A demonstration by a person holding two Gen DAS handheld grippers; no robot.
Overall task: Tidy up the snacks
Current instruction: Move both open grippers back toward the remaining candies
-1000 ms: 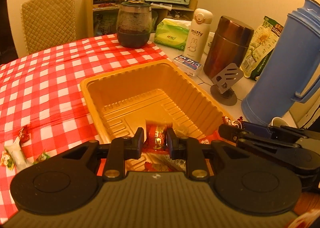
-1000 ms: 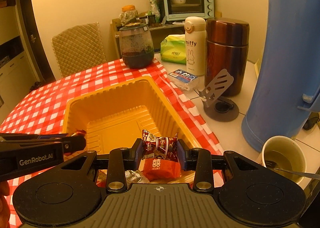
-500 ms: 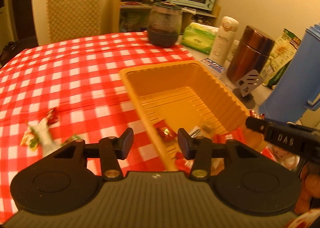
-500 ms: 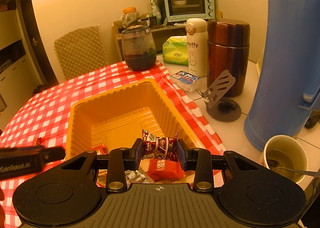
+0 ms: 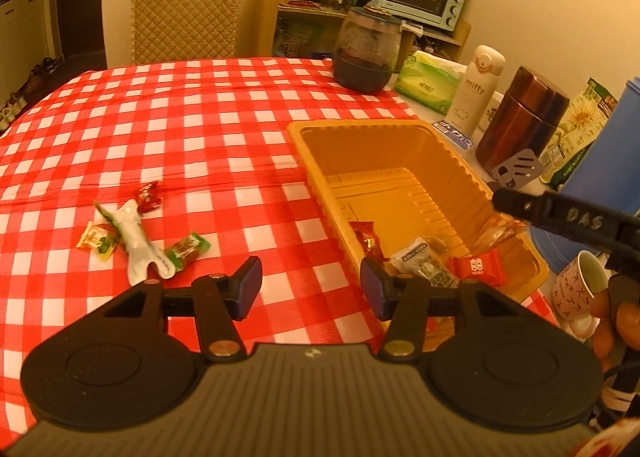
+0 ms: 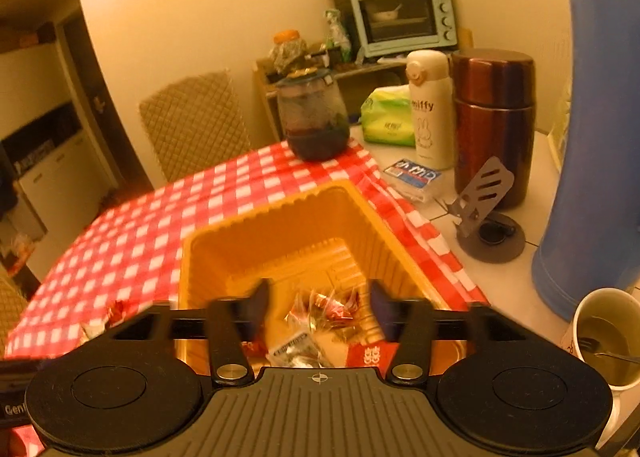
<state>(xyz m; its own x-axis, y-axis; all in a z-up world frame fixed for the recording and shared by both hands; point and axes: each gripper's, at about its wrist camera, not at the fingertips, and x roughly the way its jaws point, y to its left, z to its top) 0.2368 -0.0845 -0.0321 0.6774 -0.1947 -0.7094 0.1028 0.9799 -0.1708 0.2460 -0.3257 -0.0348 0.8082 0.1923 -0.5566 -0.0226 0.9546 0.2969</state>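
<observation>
A yellow plastic tray (image 5: 400,129) (image 6: 272,217) sits on the red checked tablecloth and holds several wrapped snacks at its near end (image 5: 424,265). My left gripper (image 5: 310,289) is open and empty, above the cloth just left of the tray. Loose snacks lie on the cloth to its left: a white packet (image 5: 136,241), a green candy (image 5: 188,251), a red candy (image 5: 148,195) and a small yellow-green one (image 5: 98,239). My right gripper (image 6: 318,307) is open over the tray's near end; a red-and-white candy (image 6: 320,307) shows blurred between its fingers, above the snacks in the tray.
Right of the tray stand a blue thermos (image 6: 600,137), a brown flask (image 6: 494,125), a white Miffy bottle (image 6: 428,109), a phone stand (image 6: 486,217), a cup with a spoon (image 6: 604,333) and a tissue pack (image 6: 386,123). A glass jar (image 5: 366,53) stands at the back.
My left gripper opened, dropped its red candy into the tray and swung left toward the loose snacks. My right gripper opened and let go of the red-and-white candy over the tray.
</observation>
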